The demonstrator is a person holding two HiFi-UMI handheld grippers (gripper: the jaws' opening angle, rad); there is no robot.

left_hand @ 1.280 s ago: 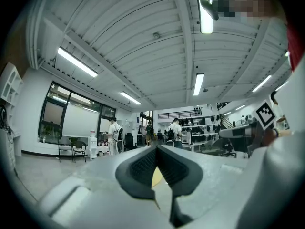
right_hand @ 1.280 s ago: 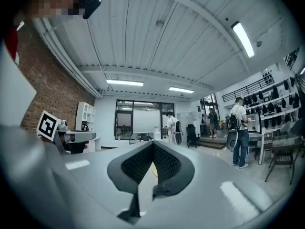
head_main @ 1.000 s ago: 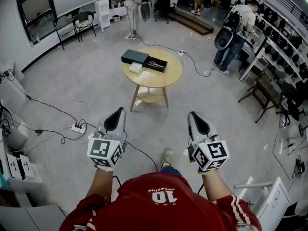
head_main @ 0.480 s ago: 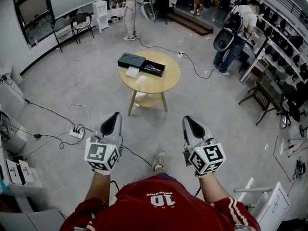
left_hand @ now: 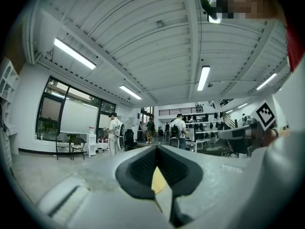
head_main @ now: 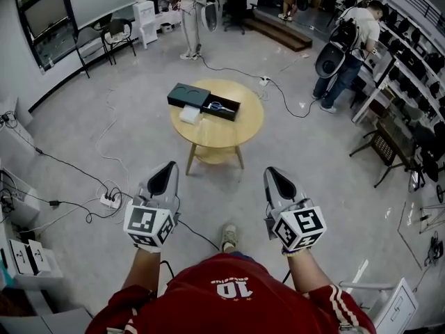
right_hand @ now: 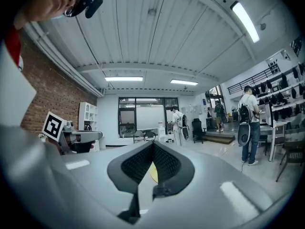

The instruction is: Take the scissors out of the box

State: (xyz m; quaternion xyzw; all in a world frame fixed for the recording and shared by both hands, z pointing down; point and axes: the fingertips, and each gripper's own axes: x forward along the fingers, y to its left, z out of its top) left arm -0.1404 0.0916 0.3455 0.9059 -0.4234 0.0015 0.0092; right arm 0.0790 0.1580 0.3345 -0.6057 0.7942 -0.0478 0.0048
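Note:
A round wooden table [head_main: 221, 132] stands some way ahead on the grey floor. On it lies a flat black box [head_main: 189, 95] with its drawer [head_main: 222, 108] slid out to the right. The blue-handled scissors [head_main: 217, 106] lie in that drawer, and a small white block [head_main: 190, 115] sits in front of the box. My left gripper [head_main: 167, 172] and right gripper [head_main: 272, 175] are held level side by side, well short of the table, both shut and empty. In the gripper views, a sliver of the yellow table shows behind the closed left gripper [left_hand: 157, 149] and right gripper [right_hand: 152, 144].
A power strip [head_main: 108, 201] with trailing cables lies on the floor at left, and another cable [head_main: 278, 89] runs past the table's far side. People stand at the back [head_main: 189, 12] and by the shelves at right [head_main: 345, 44]. Chairs [head_main: 115, 33] line the left wall.
The table has drawn nearer and sits lower in the head view. Both grippers have travelled forward with the person, still side by side and shut.

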